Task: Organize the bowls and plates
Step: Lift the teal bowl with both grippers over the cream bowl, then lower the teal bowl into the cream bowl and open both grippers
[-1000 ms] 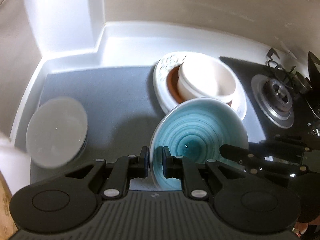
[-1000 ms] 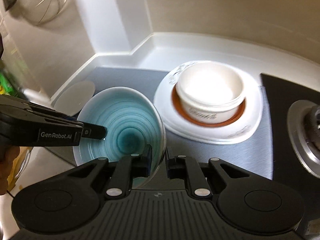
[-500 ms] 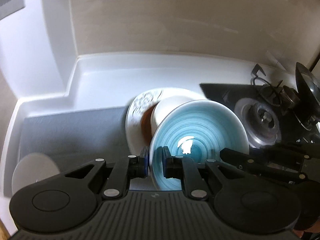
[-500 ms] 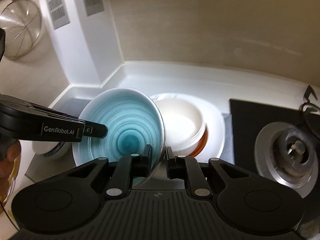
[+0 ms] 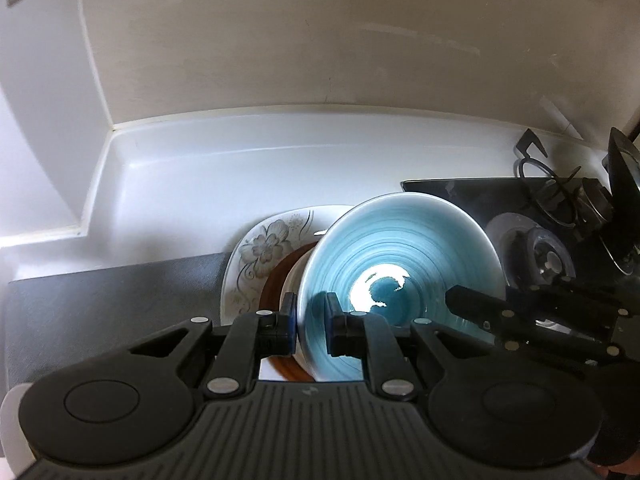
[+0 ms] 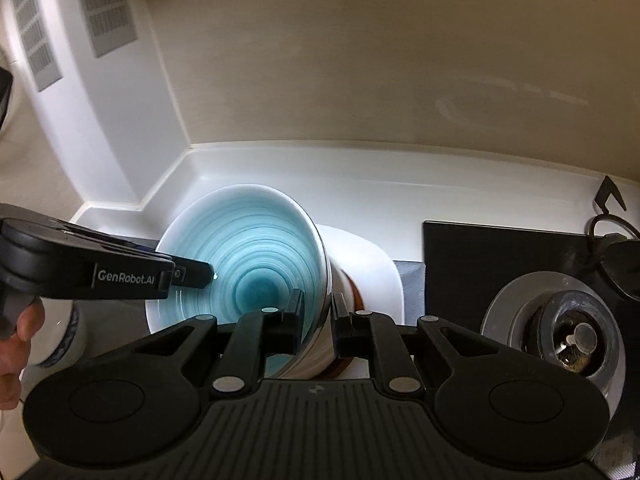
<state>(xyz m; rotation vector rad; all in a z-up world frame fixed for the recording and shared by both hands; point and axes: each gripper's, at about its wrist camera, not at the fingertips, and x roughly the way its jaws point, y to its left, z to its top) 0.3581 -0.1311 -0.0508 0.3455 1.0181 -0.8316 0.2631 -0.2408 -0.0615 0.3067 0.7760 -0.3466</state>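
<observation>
1. The left gripper [image 5: 311,326] points steeply down, jaws clamped on the near-left rim of the blue bowl [image 5: 400,268].
2. The right gripper [image 6: 316,322] pinches the opposite rim.
3. A hand [image 6: 16,340] wraps the left gripper's handle.

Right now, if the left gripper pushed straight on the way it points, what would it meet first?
Left gripper, shut on the blue bowl, would likely drive it into the white bowl on the floral plate; depth is unclear.
</observation>
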